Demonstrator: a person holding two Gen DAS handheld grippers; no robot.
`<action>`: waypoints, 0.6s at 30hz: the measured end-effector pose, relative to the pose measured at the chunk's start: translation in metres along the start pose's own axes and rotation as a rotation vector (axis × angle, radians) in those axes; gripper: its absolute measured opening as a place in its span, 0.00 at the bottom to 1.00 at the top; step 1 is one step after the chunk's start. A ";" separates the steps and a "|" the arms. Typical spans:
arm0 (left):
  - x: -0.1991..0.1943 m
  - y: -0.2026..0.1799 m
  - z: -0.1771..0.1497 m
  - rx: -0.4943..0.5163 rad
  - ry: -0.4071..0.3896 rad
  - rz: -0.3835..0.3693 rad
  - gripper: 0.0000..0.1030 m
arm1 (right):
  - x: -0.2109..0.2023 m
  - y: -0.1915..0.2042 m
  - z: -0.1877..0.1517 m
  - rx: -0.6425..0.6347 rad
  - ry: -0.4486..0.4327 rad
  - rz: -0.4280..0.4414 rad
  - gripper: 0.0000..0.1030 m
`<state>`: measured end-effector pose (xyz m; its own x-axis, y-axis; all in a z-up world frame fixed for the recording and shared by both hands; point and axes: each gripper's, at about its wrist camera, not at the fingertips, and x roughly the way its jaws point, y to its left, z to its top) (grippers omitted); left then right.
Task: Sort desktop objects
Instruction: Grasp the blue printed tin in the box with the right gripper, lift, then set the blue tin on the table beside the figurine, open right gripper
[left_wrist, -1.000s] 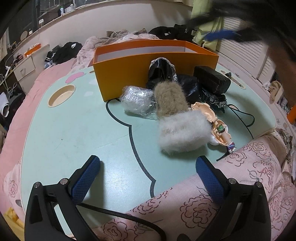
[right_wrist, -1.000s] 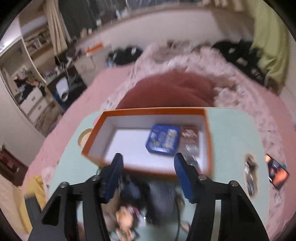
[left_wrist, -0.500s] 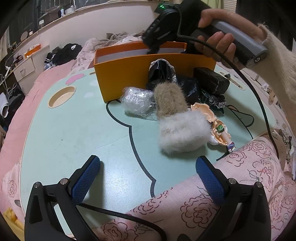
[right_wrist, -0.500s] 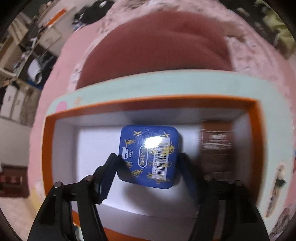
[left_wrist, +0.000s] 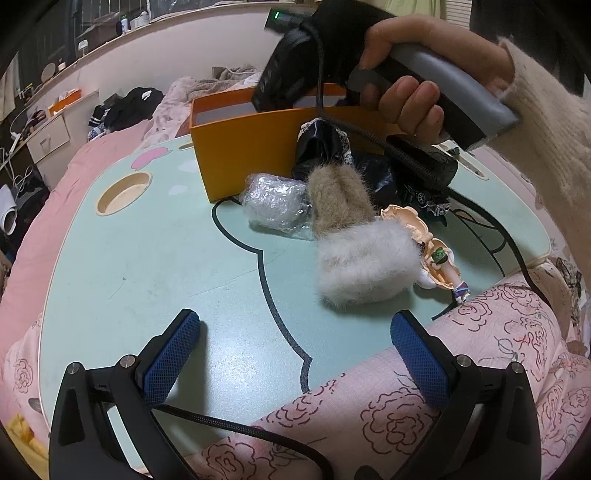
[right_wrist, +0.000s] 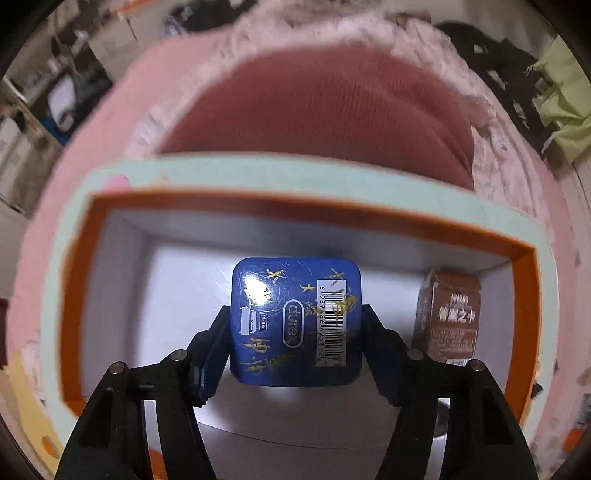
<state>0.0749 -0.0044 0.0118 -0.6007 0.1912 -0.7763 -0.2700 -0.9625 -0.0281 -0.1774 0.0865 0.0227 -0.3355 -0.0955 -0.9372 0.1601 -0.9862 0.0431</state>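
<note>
An orange box (left_wrist: 251, 147) stands at the back of the mint table (left_wrist: 147, 266). Inside it lie a blue tin (right_wrist: 280, 295) and a brown carton (right_wrist: 448, 317) on the white floor of the orange box (right_wrist: 524, 295). My right gripper (right_wrist: 295, 314) points down into the box. Its jaws are closing with the tin between the fingers (right_wrist: 212, 354). A hand (left_wrist: 406, 85) holds that gripper above the box. My left gripper (left_wrist: 295, 321) stands open and empty over the table's front edge.
In front of the box lie a plastic-wrapped bundle (left_wrist: 275, 201), a tan and white fur piece (left_wrist: 362, 258), a doll figure (left_wrist: 436, 254), a black bag (left_wrist: 321, 144) and a black device (left_wrist: 424, 158). A pink flowered blanket (left_wrist: 406, 406) covers the front edge. A round cup hole (left_wrist: 123, 188) sits left.
The right gripper came forward and down into the orange box and now straddles the blue tin. The hand holding it has entered the left wrist view. The left gripper stayed still.
</note>
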 end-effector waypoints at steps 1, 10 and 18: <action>0.000 0.000 0.000 0.000 -0.001 0.000 1.00 | -0.010 -0.001 -0.003 0.003 -0.056 0.009 0.64; 0.000 0.000 0.000 0.000 0.000 0.000 1.00 | -0.142 -0.026 -0.108 0.001 -0.379 0.217 0.64; 0.000 0.000 0.000 0.001 0.001 -0.001 1.00 | -0.104 -0.058 -0.220 0.008 -0.267 0.043 0.64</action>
<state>0.0745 -0.0046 0.0116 -0.6001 0.1916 -0.7767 -0.2707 -0.9622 -0.0282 0.0528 0.1838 0.0415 -0.5619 -0.1690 -0.8098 0.1730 -0.9813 0.0847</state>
